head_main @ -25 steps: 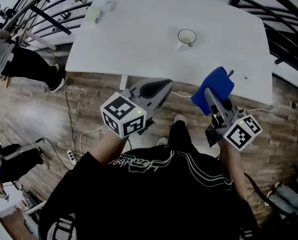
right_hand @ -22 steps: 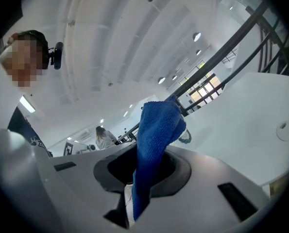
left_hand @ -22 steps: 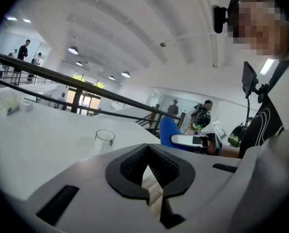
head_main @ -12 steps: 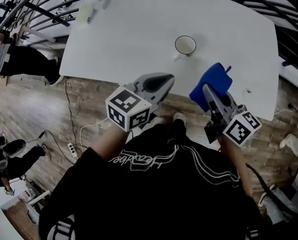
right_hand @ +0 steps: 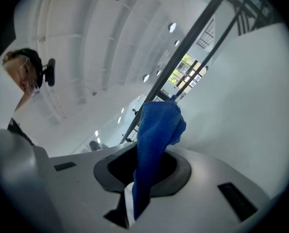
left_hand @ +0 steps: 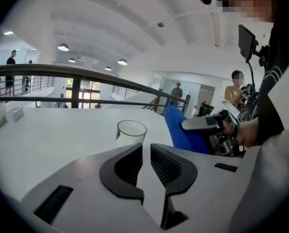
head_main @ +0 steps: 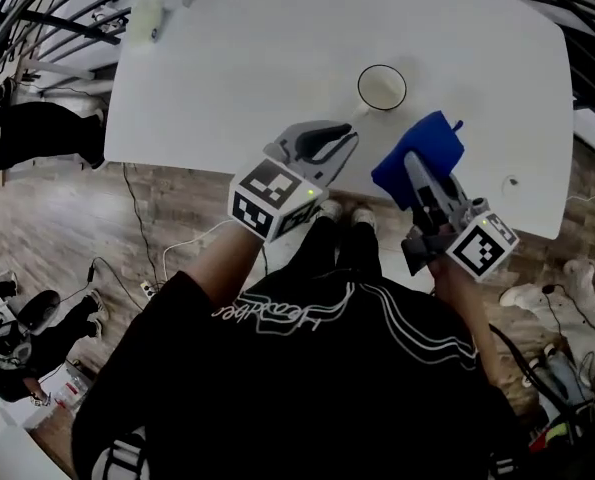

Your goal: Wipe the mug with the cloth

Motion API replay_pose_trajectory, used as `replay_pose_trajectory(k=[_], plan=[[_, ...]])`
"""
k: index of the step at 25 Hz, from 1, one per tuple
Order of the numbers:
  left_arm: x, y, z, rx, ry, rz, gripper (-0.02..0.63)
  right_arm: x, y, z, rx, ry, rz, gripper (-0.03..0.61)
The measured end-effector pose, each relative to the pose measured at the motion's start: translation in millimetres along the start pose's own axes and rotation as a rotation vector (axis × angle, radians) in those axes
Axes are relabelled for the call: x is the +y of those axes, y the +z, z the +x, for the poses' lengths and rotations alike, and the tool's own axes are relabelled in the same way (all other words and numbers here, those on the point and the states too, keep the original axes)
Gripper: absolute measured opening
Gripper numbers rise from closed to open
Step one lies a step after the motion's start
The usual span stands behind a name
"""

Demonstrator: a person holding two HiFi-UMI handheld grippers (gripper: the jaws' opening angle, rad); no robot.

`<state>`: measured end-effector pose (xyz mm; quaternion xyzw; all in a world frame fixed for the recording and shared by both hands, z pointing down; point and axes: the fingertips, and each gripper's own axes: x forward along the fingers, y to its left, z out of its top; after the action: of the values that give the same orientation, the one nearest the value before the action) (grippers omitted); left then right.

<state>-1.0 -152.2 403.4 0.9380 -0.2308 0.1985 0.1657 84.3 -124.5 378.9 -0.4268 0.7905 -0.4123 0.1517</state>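
- The right gripper (head_main: 413, 164), on the near side of the mug (head_main: 381, 87) and slightly to its right, pinches the blue cloth (head_main: 429, 142), which bunches up past the jaw tips.
- The left gripper (head_main: 343, 140), just short of the mug and to its left, has its jaws opening with a narrow gap and nothing between them.
- The mug stands upright on the white table (head_main: 247, 58), apart from both grippers.
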Motion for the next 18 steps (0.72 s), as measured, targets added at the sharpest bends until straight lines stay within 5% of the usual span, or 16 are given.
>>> replay_pose_trajectory(k=[4,9,18], plan=[[15.6,-9.4,12.9,0.024,0.03,0.01,0.082,-5.4,9.3,15.6,-0.093,0.048,0.11,0.054],[21.2,-15.7,24.8,0.033,0.087,0.033,0.089,-17.4,5.1,22.1,-0.113,0.033,0.104,0.054],[23.7,-24.0,39.6,0.069,0.042,0.002,0.094,-40.0,1.8,27.4,-0.167,-0.025,0.16,0.054]])
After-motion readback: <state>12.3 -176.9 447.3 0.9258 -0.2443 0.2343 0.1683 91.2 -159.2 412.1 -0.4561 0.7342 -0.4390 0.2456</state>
